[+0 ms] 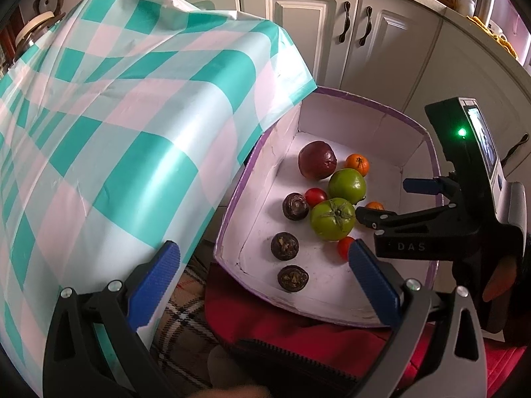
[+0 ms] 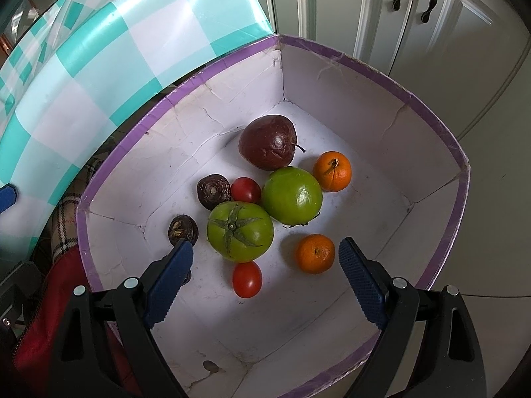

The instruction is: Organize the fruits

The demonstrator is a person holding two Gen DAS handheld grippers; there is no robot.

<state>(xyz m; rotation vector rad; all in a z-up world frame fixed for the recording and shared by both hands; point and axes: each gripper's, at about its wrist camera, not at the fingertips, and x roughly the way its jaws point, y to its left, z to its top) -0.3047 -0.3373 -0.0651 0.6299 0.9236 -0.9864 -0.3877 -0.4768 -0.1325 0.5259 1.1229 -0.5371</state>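
Observation:
A white box with a purple rim [image 1: 229, 212] [image 2: 441, 132] holds the fruit. In it lie a dark red passion fruit [image 2: 268, 142], two green tomatoes [image 2: 240, 231] [image 2: 292, 195], two small oranges [image 2: 332, 171] [image 2: 315, 253], two red cherry tomatoes [image 2: 247, 279] [image 2: 245, 190] and dark brown water chestnuts [image 2: 213, 191] [image 1: 284, 246]. My right gripper [image 2: 265, 268] is open and empty, inside the box just above the near cherry tomato and orange. My left gripper [image 1: 262, 258] is open and empty, above the box's near left rim. The right gripper [image 1: 391, 204] also shows in the left wrist view.
A table under a teal and white checked cloth [image 1: 116, 116] stands left of the box. The box rests on something red [image 1: 298, 328] beside a plaid fabric [image 1: 186, 301]. White cabinets [image 1: 365, 33] stand behind.

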